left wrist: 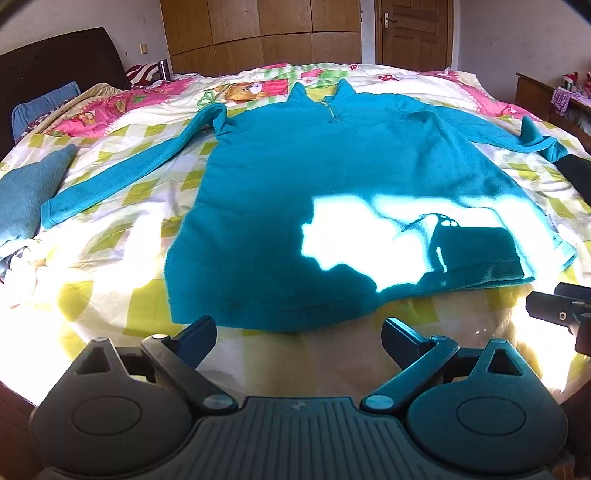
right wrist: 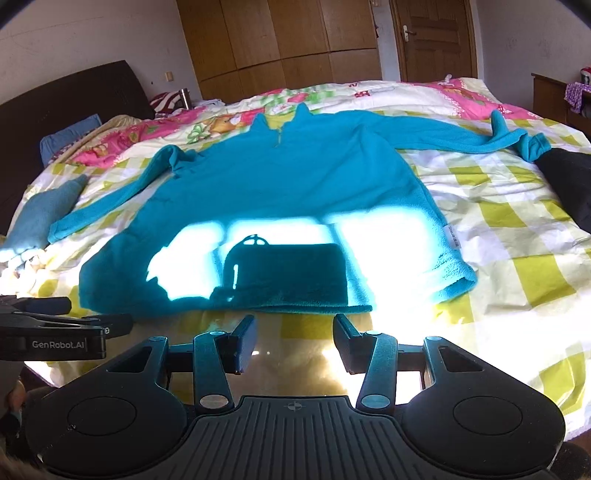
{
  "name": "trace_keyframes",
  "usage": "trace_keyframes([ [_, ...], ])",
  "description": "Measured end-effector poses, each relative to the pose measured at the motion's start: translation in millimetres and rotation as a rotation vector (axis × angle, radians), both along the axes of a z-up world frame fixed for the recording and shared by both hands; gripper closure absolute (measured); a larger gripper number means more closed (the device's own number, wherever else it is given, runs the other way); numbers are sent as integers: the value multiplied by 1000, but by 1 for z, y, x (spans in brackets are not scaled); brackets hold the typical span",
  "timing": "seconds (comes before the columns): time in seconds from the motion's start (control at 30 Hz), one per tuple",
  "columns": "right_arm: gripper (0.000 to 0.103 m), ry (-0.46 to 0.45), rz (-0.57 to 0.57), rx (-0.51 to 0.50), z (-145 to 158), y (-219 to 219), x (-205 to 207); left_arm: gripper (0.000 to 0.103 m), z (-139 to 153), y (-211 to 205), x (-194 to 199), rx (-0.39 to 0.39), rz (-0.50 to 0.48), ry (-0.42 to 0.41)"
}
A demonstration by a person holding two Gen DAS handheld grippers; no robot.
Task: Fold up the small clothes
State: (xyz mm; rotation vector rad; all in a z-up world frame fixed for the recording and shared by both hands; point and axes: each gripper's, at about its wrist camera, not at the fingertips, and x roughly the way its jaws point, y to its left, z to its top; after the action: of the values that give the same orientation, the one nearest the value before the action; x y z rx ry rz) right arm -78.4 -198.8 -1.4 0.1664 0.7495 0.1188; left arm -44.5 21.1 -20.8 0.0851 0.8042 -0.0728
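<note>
A bed [left wrist: 110, 258] covered with a white, yellow-green and pink patterned quilt is filling both views, with a dark headboard [left wrist: 55, 70] standing at its left side. A teal fleece pullover [left wrist: 295, 184] is lying face up, spread flat across the middle of the bed, its zip collar [left wrist: 332, 103] pointing toward the far wooden wardrobe [left wrist: 258, 29] and its hem lying nearest the cameras. A bright patch of sunlight is falling across the pullover's lower half. One sleeve [left wrist: 122, 173] is stretching out from the pullover toward the headboard side; the other sleeve [right wrist: 472, 136] is reaching the opposite way, its cuff bunching just beside a black garment [right wrist: 569, 184]. A duller blue-green cloth [left wrist: 26, 192] is lying beyond the first sleeve's cuff. The left tool [left wrist: 299, 332] is hovering just short of the pullover's hem, its fingers spread wide and gripping nothing. The right tool [right wrist: 295, 336] is hovering near the hem too, its fingers parted less widely and likewise empty.
</note>
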Motion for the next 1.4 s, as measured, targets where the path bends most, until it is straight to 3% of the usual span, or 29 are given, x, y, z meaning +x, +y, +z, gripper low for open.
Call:
trace_keyframes([
  [0.3, 58, -33, 0, -25, -4, 15, -14, 0, -6, -20, -7, -5, -47, 2],
  [1.4, 53, -3, -58, 24, -14, 6, -14, 0, -9, -30, -5, 33, -81, 2],
])
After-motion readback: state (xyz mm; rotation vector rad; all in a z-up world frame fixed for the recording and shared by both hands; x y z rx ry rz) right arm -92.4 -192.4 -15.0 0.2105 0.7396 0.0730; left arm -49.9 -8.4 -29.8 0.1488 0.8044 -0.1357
